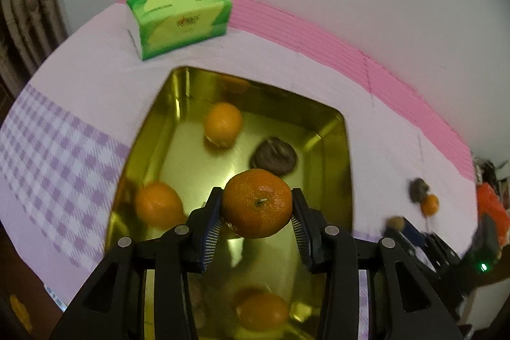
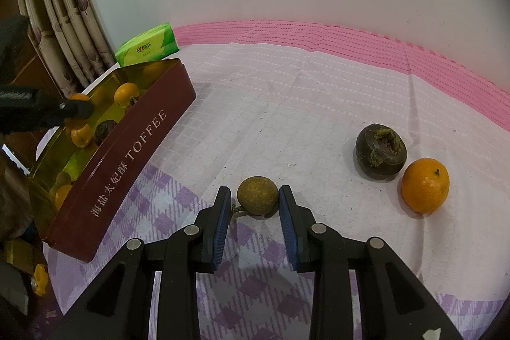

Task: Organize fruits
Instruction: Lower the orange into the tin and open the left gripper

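Note:
My left gripper [image 1: 257, 212] is shut on an orange tangerine [image 1: 257, 202] and holds it above the gold-lined tin box [image 1: 346, 148]. The box holds three more tangerines, one of them at the back [image 1: 223, 124], and a dark brown fruit [image 1: 274, 155]. My right gripper [image 2: 255, 206] is open, low over the cloth, with a small olive-brown round fruit [image 2: 257, 196] between its fingertips. To its right lie a dark brown fruit [image 2: 380, 152] and a tangerine [image 2: 424, 185]. The red TOFFEE tin [image 2: 127, 155] stands at the left in the right wrist view.
A green tissue pack [image 1: 180, 19] lies behind the tin, near the wall; it also shows in the right wrist view [image 2: 146, 45]. The table has a white and purple checked cloth [image 2: 287, 104] with a pink mat at the back. Curtains hang at the far left.

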The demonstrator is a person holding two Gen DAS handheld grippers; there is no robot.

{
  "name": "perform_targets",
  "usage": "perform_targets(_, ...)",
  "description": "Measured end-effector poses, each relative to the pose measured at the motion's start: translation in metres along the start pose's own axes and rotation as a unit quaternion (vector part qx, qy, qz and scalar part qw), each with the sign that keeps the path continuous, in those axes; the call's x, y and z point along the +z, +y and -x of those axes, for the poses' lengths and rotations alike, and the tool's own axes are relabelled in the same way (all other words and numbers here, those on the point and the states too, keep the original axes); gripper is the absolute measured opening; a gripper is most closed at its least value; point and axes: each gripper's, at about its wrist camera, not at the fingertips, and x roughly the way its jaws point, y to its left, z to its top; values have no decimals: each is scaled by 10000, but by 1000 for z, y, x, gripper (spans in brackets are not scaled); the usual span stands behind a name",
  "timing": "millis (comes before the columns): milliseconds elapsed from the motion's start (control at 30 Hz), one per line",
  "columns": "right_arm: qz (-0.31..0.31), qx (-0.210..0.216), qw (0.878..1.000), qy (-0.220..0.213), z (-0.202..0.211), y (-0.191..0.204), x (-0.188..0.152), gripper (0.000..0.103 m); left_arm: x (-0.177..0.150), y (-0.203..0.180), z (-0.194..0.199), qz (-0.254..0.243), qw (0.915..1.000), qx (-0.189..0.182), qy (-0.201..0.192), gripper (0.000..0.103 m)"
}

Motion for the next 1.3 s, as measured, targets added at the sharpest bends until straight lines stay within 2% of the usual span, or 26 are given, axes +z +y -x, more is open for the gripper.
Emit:
perform_targets(200,-17,40,10000,-3,0,-2,0,30,11,13,-13,119,9996,236,-14,43)
perform_targets(667,-16,42,10000,-7,0,-1,0,31,19,14,-39,67,9994,336,86,43)
perform_targets(833,-18,44,10000,-7,0,-2,0,31,21,15,-44,132,9995,204,215,43)
perform_targets(1067,-19,47,10000,-8,0,-1,0,31,11,1,-43,-161,9993,125,330,43)
perform_targets(1167,-20,49,10000,-9,0,-2,0,31,7,-3,-37,-170,9990,-83,413,43)
perform_targets(1300,-16,46,10000,-10,0,-2,0,31,3,-7,-20,-220,9993,4,297,46)
